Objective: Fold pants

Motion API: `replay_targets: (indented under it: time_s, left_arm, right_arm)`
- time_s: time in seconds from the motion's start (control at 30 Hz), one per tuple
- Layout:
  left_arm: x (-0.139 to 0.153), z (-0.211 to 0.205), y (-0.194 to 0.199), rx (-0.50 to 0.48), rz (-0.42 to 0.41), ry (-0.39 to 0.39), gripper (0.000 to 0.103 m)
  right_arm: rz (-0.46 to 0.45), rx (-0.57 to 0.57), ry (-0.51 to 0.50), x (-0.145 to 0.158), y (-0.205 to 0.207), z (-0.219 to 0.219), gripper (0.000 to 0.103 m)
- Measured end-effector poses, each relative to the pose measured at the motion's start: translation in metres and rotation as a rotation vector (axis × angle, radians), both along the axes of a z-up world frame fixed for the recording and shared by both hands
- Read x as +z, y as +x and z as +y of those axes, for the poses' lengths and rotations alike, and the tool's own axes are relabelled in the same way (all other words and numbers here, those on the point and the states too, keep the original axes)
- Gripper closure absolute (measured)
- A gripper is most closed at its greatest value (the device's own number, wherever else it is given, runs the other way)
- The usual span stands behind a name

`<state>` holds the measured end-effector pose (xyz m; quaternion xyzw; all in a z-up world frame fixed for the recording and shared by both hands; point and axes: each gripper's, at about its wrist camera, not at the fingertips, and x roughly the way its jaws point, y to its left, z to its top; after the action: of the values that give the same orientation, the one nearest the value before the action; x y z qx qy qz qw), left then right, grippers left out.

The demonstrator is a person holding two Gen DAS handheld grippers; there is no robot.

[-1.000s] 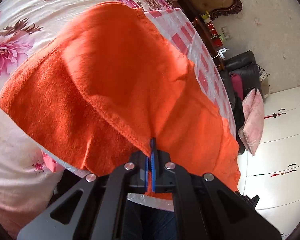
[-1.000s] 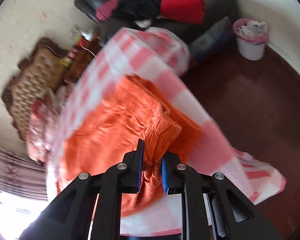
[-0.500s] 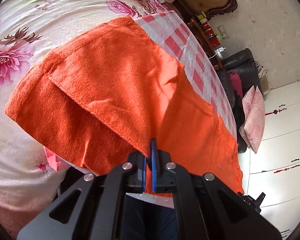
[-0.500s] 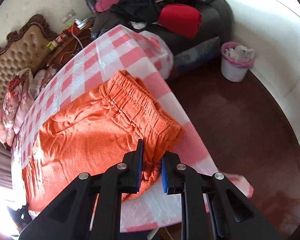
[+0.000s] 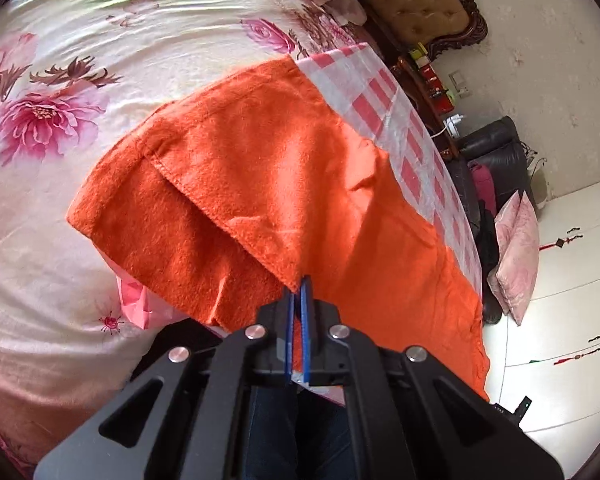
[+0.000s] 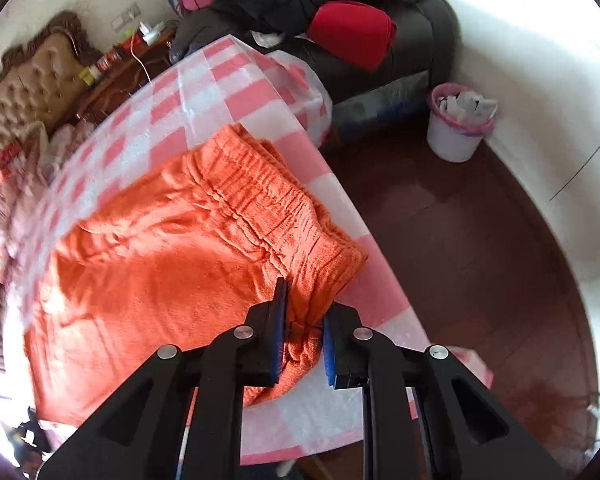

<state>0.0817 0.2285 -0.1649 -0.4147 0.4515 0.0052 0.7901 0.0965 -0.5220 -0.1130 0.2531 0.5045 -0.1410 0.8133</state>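
Note:
Orange fleece pants (image 5: 260,184) lie spread on a pink-and-white checked cloth (image 5: 380,92) over the bed. My left gripper (image 5: 299,300) is shut on the hem of a pant leg and holds it lifted, so the leg drapes back over the rest. In the right wrist view the pants (image 6: 172,264) show their gathered elastic waistband (image 6: 268,200). My right gripper (image 6: 304,320) is shut on the near corner of the waistband, bunched between the jaws.
A floral bedspread (image 5: 60,80) lies to the left of the pants. A tufted headboard (image 5: 424,4) and bedside clutter stand at the back. A dark sofa with clothes (image 6: 340,32), a white bin (image 6: 458,128) and dark wood floor (image 6: 480,260) lie beyond the bed's edge.
My left gripper has drawn the lifted leg back and lower, so more checked cloth and bedspread show. My right gripper has swung round with the waistband still in it.

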Motion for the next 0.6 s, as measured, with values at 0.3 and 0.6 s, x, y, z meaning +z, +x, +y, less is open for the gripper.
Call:
replay_targets:
  time_s: [0.3, 0.6]
  left_arm:
    - [-0.011, -0.001, -0.013, 0.03, 0.018, -0.096, 0.093]
    - [-0.021, 0.042, -0.009, 0.164, 0.012, -0.153, 0.076]
  right_arm:
    - [0.072, 0.032, -0.117, -0.009, 0.009, 0.007, 0.086]
    - [0.119, 0.115, -0.342, -0.017, 0.017, 0.034, 0.086]
